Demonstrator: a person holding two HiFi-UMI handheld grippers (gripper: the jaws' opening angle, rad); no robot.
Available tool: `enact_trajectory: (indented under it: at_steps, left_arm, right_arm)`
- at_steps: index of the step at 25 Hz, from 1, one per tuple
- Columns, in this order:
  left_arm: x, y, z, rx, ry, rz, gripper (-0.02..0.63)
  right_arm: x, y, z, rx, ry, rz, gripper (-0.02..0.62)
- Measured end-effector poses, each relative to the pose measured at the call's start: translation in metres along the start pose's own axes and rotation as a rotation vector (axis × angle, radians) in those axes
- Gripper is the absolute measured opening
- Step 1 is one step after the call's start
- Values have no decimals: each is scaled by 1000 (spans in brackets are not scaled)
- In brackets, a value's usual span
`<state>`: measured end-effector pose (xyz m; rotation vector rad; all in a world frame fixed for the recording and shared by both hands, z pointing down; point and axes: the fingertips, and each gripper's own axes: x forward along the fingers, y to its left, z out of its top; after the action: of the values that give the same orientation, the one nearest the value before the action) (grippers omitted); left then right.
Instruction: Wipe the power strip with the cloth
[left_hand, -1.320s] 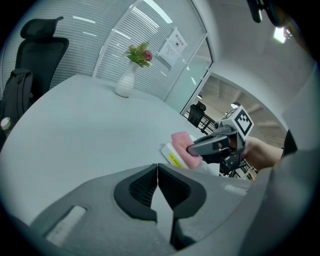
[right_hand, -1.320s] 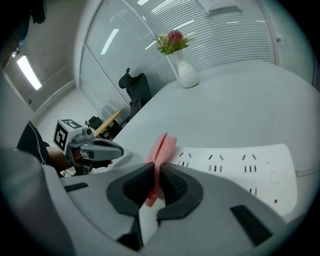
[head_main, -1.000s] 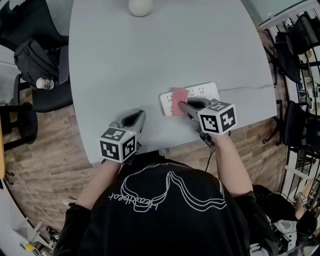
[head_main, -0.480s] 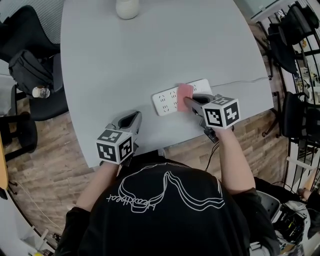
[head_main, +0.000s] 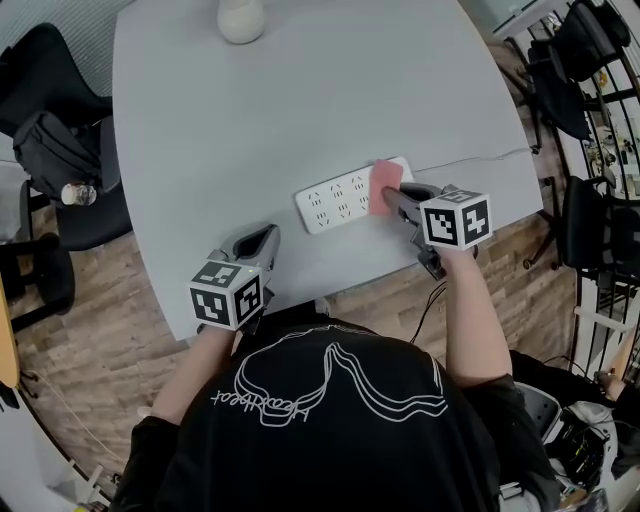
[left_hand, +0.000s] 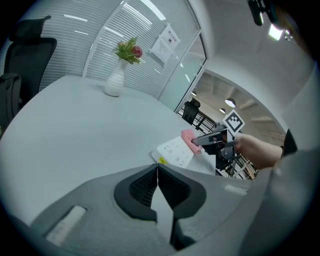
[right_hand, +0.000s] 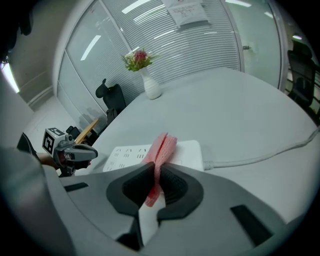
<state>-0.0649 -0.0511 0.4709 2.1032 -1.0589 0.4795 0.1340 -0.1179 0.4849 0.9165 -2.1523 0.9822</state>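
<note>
A white power strip (head_main: 340, 200) lies on the grey table (head_main: 300, 110), near its front edge; it also shows in the right gripper view (right_hand: 135, 152) and the left gripper view (left_hand: 172, 152). My right gripper (head_main: 388, 197) is shut on a folded pink cloth (head_main: 385, 185), which rests on the strip's right end (right_hand: 162, 150). The left gripper (head_main: 262, 240) sits near the table's front edge, left of the strip, jaws closed with nothing between them (left_hand: 157, 175).
A white cable (head_main: 470, 160) runs right from the strip to the table edge. A white vase (head_main: 241, 18) with flowers stands at the far side. Black office chairs (head_main: 60, 150) stand left of the table, more at the right (head_main: 585, 60).
The right gripper has slid the pink cloth rightward along the power strip, from its left part to its right end. The left gripper has stayed put.
</note>
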Motion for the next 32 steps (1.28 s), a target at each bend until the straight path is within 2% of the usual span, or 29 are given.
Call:
enact_trajectory:
  at_steps: [8,26,32]
  left_arm:
    - [4,-4,1,13,4,-7,14]
    - [1,-22,6,36,-8,-2,15]
    - [-7,-37,14,54,-37,-4,15]
  right_arm:
    - [-11,-22,-1,24,-10,-35,43]
    - [-49,-71,-13,51,-56,-172,38]
    - [-66,-71,-5,23,-137,-214,37]
